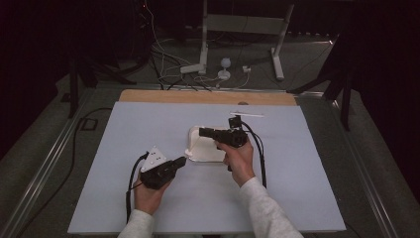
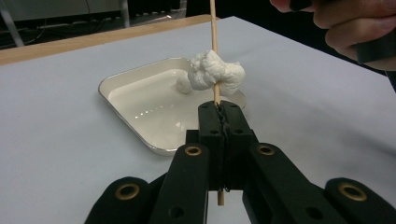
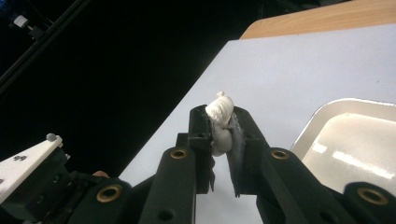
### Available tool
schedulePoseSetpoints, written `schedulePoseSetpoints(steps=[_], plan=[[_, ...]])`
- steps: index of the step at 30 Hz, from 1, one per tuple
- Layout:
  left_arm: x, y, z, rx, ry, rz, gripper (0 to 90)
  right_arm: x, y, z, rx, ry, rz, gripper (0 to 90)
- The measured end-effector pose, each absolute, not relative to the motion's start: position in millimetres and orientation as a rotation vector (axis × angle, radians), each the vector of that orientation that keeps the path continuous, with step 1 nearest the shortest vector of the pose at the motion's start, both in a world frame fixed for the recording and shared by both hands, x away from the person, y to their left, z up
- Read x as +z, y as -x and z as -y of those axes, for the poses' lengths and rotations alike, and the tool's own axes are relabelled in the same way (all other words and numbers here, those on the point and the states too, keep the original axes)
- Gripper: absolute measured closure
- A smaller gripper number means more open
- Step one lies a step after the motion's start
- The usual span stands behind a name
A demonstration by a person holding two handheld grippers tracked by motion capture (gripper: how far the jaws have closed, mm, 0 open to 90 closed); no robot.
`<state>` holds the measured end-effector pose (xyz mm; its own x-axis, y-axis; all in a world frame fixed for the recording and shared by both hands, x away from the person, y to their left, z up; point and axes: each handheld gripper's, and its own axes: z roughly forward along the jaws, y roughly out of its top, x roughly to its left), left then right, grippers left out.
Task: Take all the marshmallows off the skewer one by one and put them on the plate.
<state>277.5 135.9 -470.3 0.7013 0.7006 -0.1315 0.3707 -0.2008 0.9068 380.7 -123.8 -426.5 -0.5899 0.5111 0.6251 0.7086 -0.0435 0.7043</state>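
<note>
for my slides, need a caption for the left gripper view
Left gripper clamps a wooden skewer threaded with white marshmallows above a white tray.

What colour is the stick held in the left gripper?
Light tan, like bare wood. The stick shows best in the left gripper view, running up through a white lump.

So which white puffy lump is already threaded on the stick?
The large lump above the left tool, pierced by the skewer; a smaller one sits pinched in the right tool.
</note>
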Motion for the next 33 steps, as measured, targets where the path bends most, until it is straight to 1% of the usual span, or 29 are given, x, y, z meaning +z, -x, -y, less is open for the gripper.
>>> schedulePoseSetpoints(steps=[10, 22, 23, 24, 26, 28, 30, 33], plan=[[-470, -278, -138, 0.367, -1.818, -0.840, 90.0, -423, -383, 127, -1.703, 1.344, 2.045, 81.0], [-466, -278, -137, 0.393, -1.840, -0.839, 90.0, -421, -386, 136, -1.718, 1.377, 2.030, 81.1], [-467, -277, -138, 0.421, -1.875, -0.853, 90.0, -418, -387, 143, -1.761, 1.455, 2.029, 81.9], [-470, -277, -142, 0.411, -1.871, -0.871, 90.0, -418, -387, 143, -1.761, 1.455, 2.029, 81.9], [-472, -278, -153, 0.388, -1.828, -0.914, 90.0, -410, -393, 166, -1.820, 1.516, 1.943, 81.9], [-468, -280, -157, 0.387, -1.795, -0.919, 90.0, -401, -393, 180, -1.808, 1.496, 2.028, 81.6], [-467, -281, -154, 0.388, -1.792, -0.913, 90.0, -395, -391, 184, -1.793, 1.468, 2.091, 81.2], [-468, -280, -150, 0.384, -1.800, -0.908, 90.0, -400, -391, 184, -1.772, 1.429, 2.113, 80.7]])
